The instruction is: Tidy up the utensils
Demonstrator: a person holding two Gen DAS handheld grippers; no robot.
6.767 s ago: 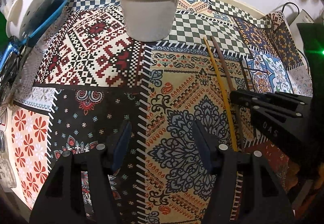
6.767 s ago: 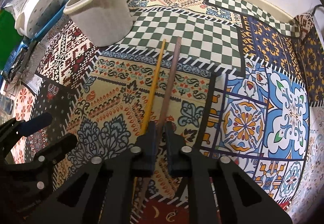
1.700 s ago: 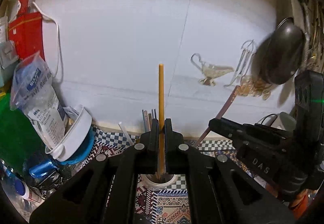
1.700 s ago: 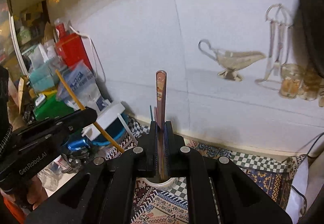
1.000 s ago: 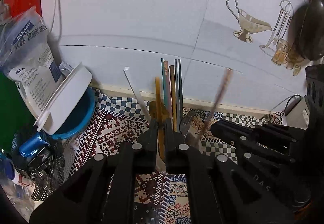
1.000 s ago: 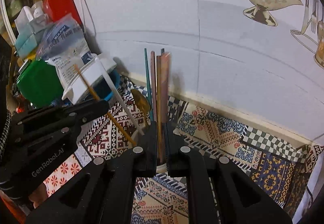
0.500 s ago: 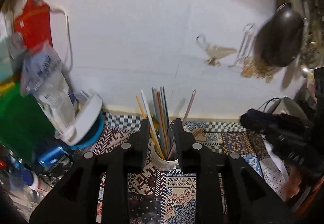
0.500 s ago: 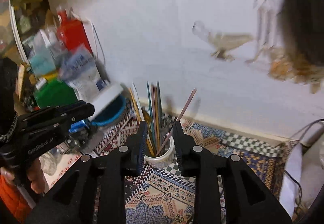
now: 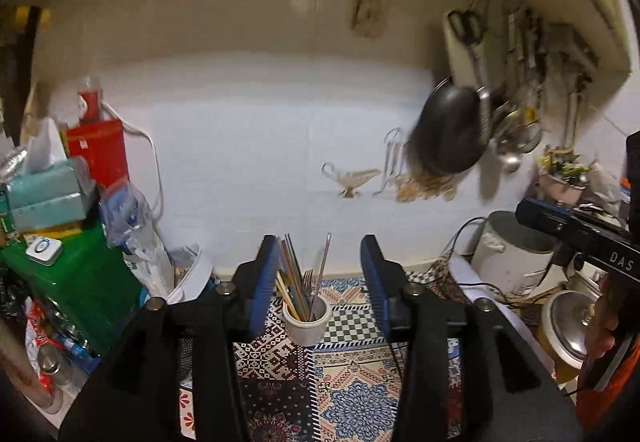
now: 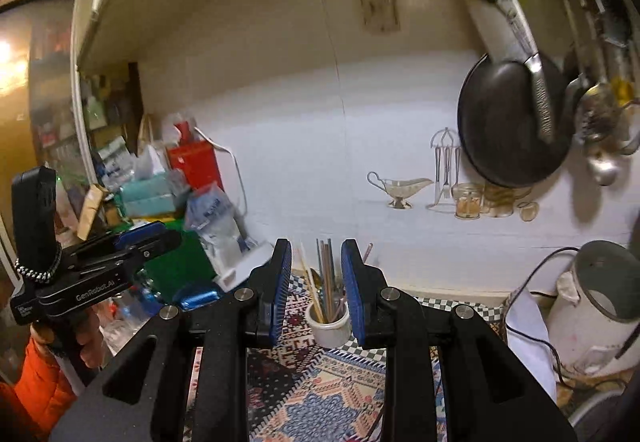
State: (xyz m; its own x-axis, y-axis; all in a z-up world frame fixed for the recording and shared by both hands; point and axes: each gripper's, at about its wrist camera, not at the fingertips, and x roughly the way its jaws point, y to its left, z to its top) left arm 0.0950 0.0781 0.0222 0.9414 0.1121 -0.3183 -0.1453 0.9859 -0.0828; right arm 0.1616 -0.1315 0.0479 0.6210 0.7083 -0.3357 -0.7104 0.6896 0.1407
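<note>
A white utensil cup [image 9: 306, 326] [image 10: 328, 327] stands on the patterned mat [image 9: 352, 394] by the back wall. In it stand chopsticks [image 9: 291, 282], a fork [image 9: 307, 278] and a gold spoon [image 9: 283, 282]. My left gripper [image 9: 320, 274] hovers well back from the cup and above it. Its jaws are opening, with nothing between them. My right gripper [image 10: 316, 274] is likewise pulled back and raised, open with empty blue pads [image 10: 350, 282]. Each gripper shows at the edge of the other's view: the right one [image 9: 576, 238] and the left one [image 10: 132, 242], held by a hand in an orange sleeve.
To the left are a green box [image 9: 76, 282], a red box [image 9: 98, 154], a tissue box [image 9: 48, 194] and a plastic bag [image 9: 136, 238]. A black pan [image 10: 516, 126] and hanging tools are on the right wall. A white kettle [image 10: 596, 302] with a cord stands at right.
Both grippers let go of their chopsticks, which now stand in the cup. Both drew back and rose away from the cup. The left jaws have spread wider since half a second ago.
</note>
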